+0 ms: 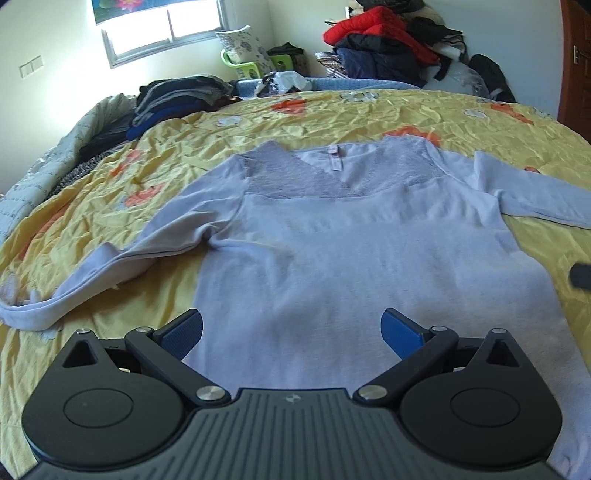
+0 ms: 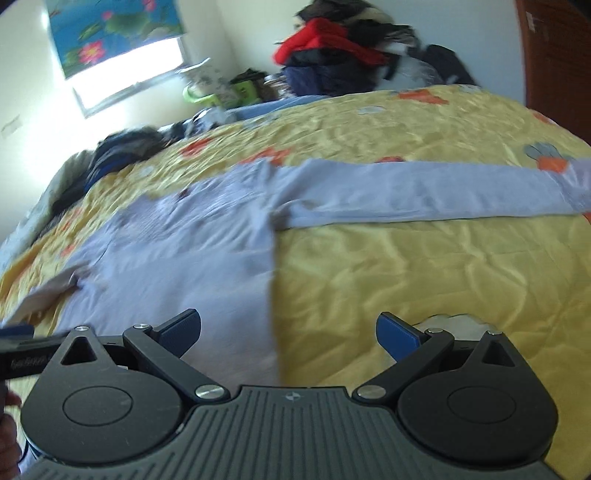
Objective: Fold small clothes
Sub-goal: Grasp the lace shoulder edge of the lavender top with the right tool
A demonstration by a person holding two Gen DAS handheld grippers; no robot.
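- Shirt (image 1: 332, 240): pale lilac, long sleeves, lying flat & face up on yellow quilt (image 1: 369, 114) w/ orange flowers; neck end is the far end, hem toward the camera.
- Lace-like grey panel (image 1: 280, 177) across chest/V-neck; small pink label (image 1: 334, 157) inside the collar.
- Left sleeve (image 1: 110, 266) runs out to the left, bent & rumpled, cuff near the quilt edge. Right sleeve (image 2: 424, 192) stretched straight out to the right, flat on the quilt.
- Left gripper (image 1: 291, 332): jaws spread wide, nothing between them; hangs over the shirt's lower body. Can't tell if pads touch the cloth.
- Right gripper (image 2: 288, 332): jaws also spread wide, empty; sits over the shirt's right side edge — left pad (image 2: 181, 332) above cloth, right pad (image 2: 397, 338) above bare quilt.
- Right wrist view is motion-blurred, fine detail lost.
- Far side of bed: folded dark clothes stack (image 1: 177, 99) at left; big heap w/ red jacket (image 1: 373, 29) at back right.
- Window (image 1: 166, 33) w/ lotus-print blind (image 2: 114, 33) on back wall; green stool (image 1: 247, 66) holding a patterned pillow (image 1: 243, 46) below it.
- Brown door (image 1: 576, 66) at far right.
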